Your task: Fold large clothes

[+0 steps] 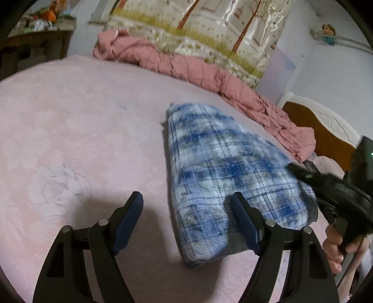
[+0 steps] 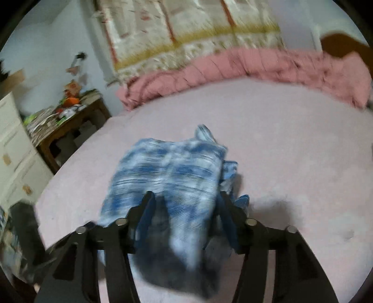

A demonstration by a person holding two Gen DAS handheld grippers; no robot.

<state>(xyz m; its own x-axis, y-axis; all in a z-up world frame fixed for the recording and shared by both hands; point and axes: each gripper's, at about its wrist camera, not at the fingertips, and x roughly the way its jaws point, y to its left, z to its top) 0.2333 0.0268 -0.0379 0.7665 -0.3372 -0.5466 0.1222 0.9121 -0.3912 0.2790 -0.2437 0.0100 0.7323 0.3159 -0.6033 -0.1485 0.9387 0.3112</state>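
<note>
A folded blue-and-white plaid garment (image 1: 223,177) lies on the pink bedspread (image 1: 81,139). My left gripper (image 1: 186,205) is open at its near left corner. One pad rests over the cloth and the other hangs over bare bedspread. My right gripper (image 1: 303,171) reaches in over the garment's right edge, with a person's hand (image 1: 335,242) on its handle. In the blurred right wrist view, the right gripper (image 2: 186,198) has its jaws apart above the plaid garment (image 2: 172,172). Cloth lies between and under the fingers, but they are not pinching it.
A crumpled pink-red quilt (image 1: 186,67) runs along the far side of the bed under a landscape wall hanging (image 1: 198,21). A brown-and-white headboard (image 1: 326,125) is at the right. Beside the bed stand a cluttered wooden table (image 2: 70,121) and white drawers (image 2: 14,144).
</note>
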